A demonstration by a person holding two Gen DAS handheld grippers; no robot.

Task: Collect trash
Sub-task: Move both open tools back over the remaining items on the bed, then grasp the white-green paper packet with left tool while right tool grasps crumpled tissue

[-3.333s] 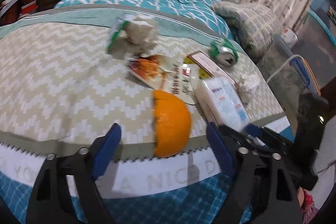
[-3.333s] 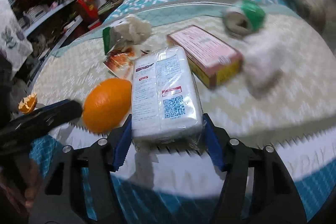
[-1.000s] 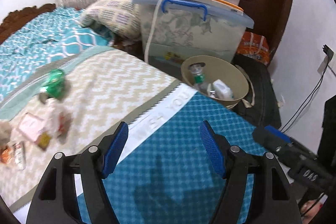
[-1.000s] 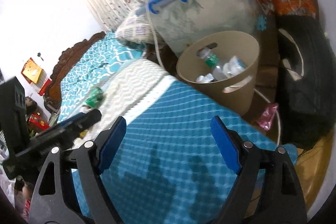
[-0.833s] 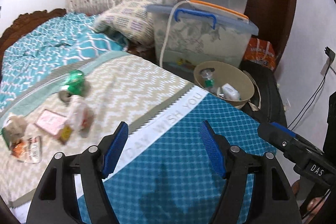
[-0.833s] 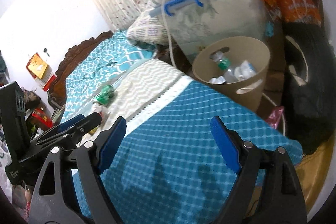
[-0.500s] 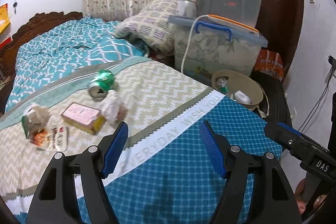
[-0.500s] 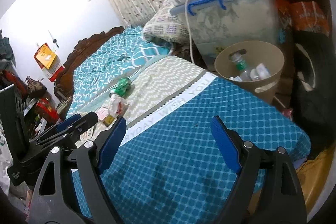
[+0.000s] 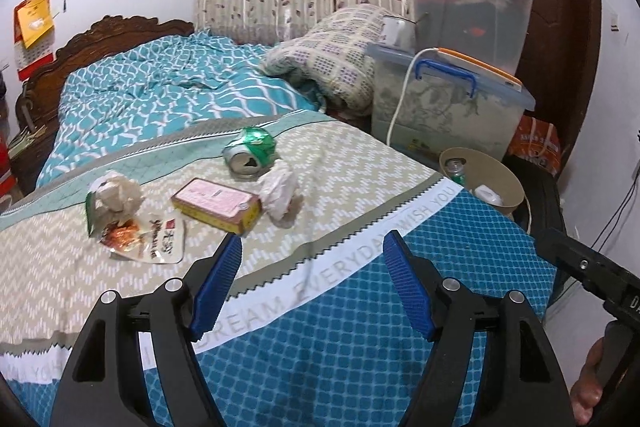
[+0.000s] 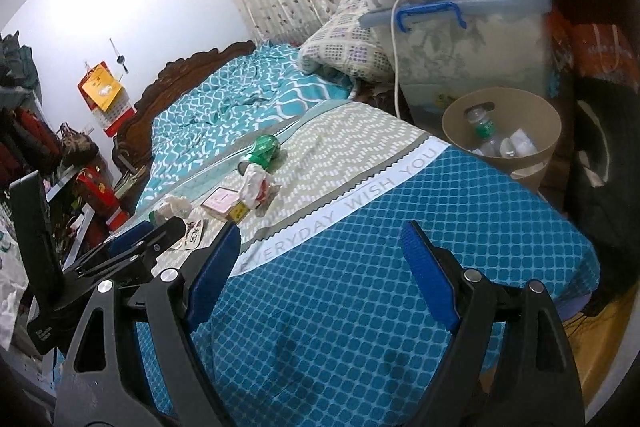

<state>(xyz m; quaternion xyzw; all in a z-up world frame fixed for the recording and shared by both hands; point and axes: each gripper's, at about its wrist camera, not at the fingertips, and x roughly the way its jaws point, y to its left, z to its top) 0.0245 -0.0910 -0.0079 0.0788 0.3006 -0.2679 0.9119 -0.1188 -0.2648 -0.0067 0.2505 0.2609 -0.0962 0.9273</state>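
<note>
Both the left gripper point(image 9: 312, 283) and the right gripper point(image 10: 320, 271) have their fingers wide apart and hold nothing. The bin point(image 9: 504, 171) beside the bed point(image 9: 360, 327) has some trash inside. A can point(image 9: 250, 151), box point(image 9: 218, 203), tissue point(image 9: 280, 193) and wrappers point(image 9: 148, 239) wait on the bed.

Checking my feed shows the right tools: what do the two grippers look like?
Both match: the left gripper and right gripper have black angular arms with silver bolt heads and ribbed blue pads on the jaws. White lettering marks the right gripper's black body in the left view.
</note>
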